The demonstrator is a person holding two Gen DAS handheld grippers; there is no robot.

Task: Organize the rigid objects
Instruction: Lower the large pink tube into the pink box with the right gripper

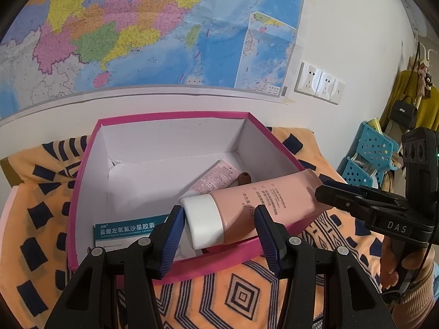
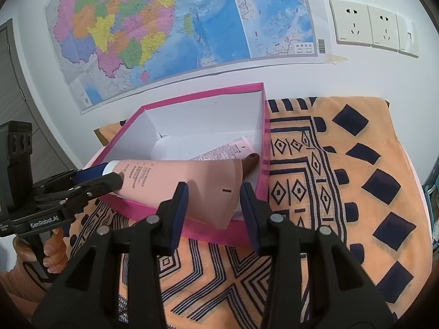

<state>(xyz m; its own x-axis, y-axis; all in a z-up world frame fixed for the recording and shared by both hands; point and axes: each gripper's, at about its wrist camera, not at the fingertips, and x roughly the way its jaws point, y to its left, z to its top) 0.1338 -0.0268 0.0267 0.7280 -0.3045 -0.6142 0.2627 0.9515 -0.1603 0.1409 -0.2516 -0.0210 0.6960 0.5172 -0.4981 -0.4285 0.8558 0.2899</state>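
A large pink tube (image 1: 255, 205) with a white cap (image 1: 204, 223) lies across the near right corner of an open pink box (image 1: 164, 115), its flat end resting on the rim. My left gripper (image 1: 218, 235) is open, its pads either side of the cap, not gripping. My right gripper (image 2: 214, 208) is open around the tube's flat end (image 2: 192, 183), apart from it. In the box lie a smaller pink tube (image 1: 216, 178), a brown cap (image 1: 244, 177) and a teal-and-white medicine carton (image 1: 129, 229).
The box (image 2: 263, 126) stands on an orange patterned cloth (image 2: 356, 178) against a white wall with a map (image 1: 137, 27) and sockets (image 2: 370, 24). Blue perforated baskets (image 1: 367, 156) and hanging clothes are at the far right.
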